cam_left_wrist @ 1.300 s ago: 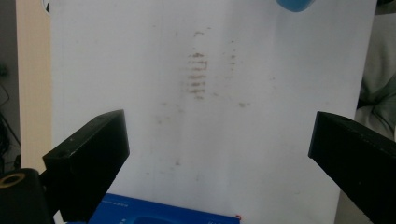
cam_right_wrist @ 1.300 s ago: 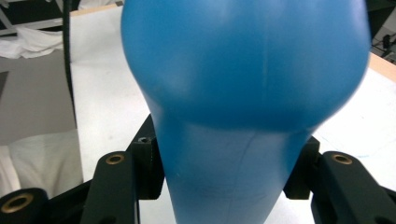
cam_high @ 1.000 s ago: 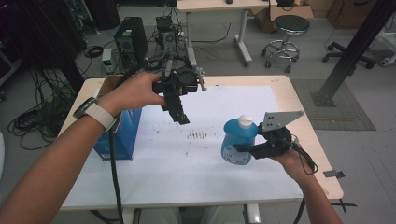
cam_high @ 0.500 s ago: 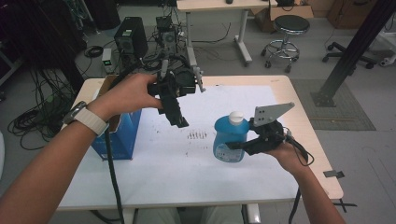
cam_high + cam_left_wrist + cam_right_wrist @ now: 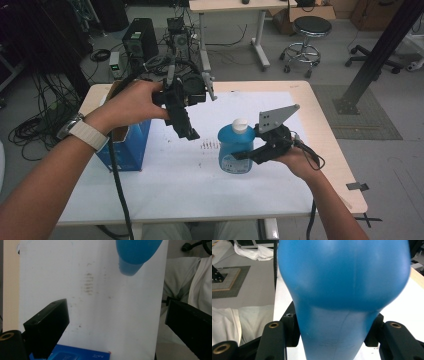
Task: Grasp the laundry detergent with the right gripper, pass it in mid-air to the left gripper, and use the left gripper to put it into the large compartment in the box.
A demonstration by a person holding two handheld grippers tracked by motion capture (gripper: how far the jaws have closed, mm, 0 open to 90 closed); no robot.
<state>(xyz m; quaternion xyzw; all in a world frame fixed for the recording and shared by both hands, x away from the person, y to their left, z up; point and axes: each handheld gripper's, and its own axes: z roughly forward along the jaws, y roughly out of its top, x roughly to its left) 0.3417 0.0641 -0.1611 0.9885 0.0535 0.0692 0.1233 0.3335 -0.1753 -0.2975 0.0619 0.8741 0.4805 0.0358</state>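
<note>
**Both arms raised, right jaws clamped, left jaws wide**

You are reaching your left forearm in from the near left corner of the table, a pale watch strap on the wrist. Your left hand (image 5: pixel 131 101) is holding the left gripper (image 5: pixel 189 131) in the air over the table's left half, tilted so its jaws are pointing down and toward the middle; those jaws are standing wide apart with nothing between them. Your right forearm is coming in from the near right corner. Your right hand (image 5: pixel 295 161) is gripping the right gripper (image 5: pixel 243 154) roughly level, pointing left, its jaws pressing on both sides of a blue bottle (image 5: pixel 236 148).
</note>
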